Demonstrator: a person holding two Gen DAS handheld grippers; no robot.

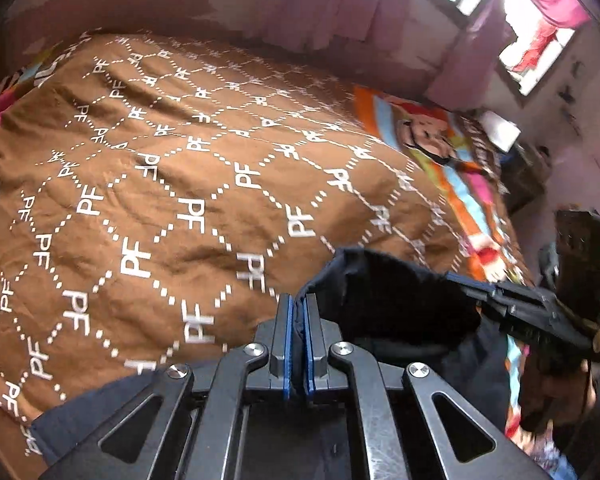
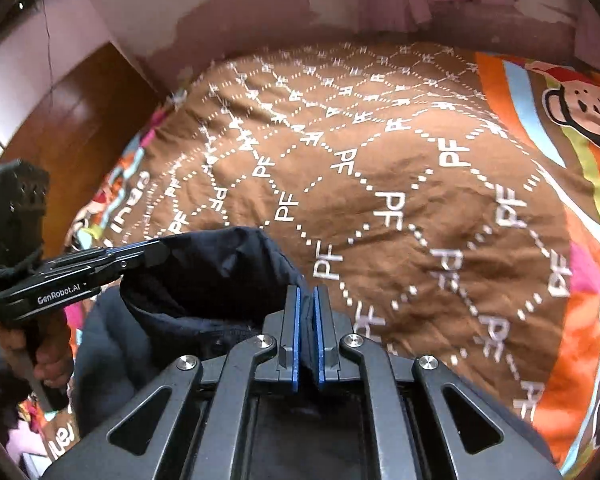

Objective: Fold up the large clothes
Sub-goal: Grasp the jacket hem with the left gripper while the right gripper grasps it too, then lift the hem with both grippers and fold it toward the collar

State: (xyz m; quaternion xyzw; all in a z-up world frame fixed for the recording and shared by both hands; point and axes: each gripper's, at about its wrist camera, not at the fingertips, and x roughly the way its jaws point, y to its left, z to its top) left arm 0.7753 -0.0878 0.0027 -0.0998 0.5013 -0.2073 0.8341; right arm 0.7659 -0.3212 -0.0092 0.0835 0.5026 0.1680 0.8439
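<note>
Both tongs [image 1: 299,308] [image 2: 307,300], pinching dark garment [image 1: 396,296] [image 2: 212,268]

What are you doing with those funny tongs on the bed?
A person is folding a dark navy garment over a bed with a brown PF-patterned bedspread. The left tongs and the right tongs are each shut on an edge of the garment, holding it bunched between them above the bedspread.

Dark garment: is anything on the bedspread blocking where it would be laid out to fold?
Nothing visible. The dark garment hangs between the left gripper and right gripper; the brown bedspread ahead carries nothing.
</note>
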